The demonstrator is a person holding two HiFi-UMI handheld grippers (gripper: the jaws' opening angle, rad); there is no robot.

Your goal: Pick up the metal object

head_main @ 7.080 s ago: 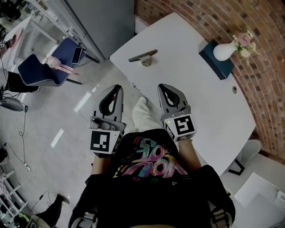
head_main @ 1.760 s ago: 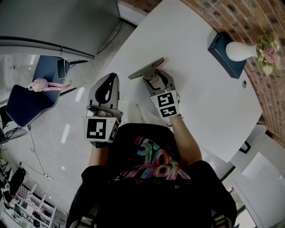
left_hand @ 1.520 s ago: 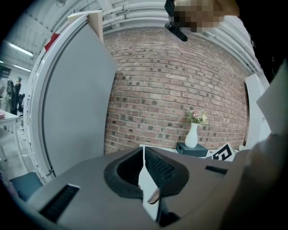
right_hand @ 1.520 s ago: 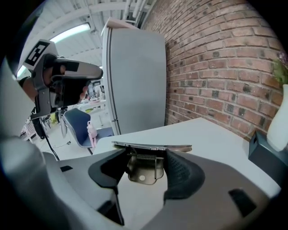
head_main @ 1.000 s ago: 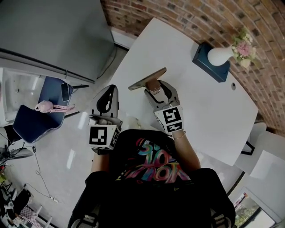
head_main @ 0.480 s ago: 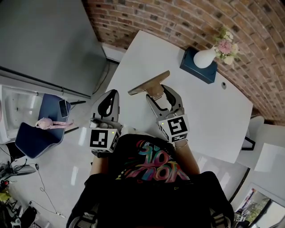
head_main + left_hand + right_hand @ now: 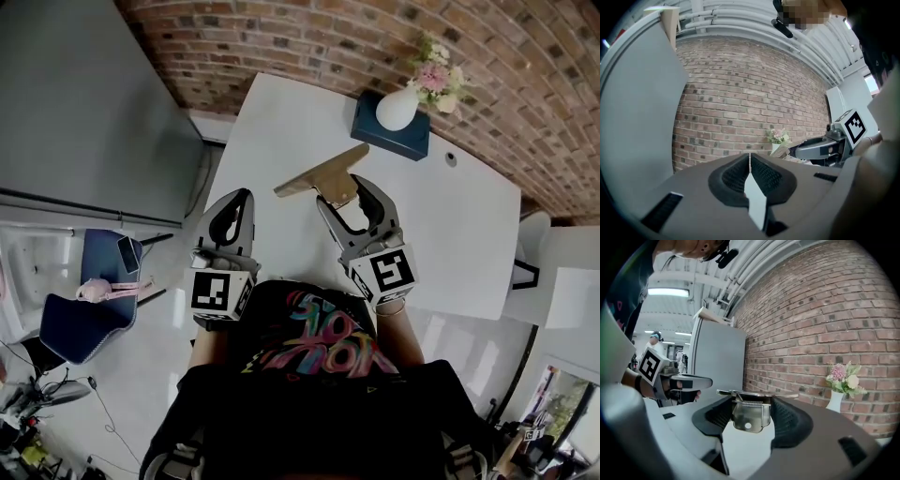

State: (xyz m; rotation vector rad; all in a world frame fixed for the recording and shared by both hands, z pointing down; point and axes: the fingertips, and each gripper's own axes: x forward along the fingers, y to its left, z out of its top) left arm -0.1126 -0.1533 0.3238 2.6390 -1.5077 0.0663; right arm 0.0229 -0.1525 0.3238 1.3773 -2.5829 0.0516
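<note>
Your right claw (image 7: 349, 191) is clamped on the metal object (image 7: 319, 174), its pads pressing the sides of a small spring-loaded bracket. In the right gripper view, the bracket hangs down between the jaws, and a long flat bar sits on top of it. The bar's long axis runs crosswise to the jaws and lies level. From the head view, the bar slants from lower left to upper right, with its far end pointing toward a white vase (image 7: 397, 108) of flowers. The vase stands on a dark blue box (image 7: 412, 141) by the brick wall (image 7: 281, 37). The object is over the near left part of the white worktop (image 7: 450, 225). Your left claw (image 7: 242, 197) is near the worktop's left edge, with its jaws together and nothing between them.
</note>
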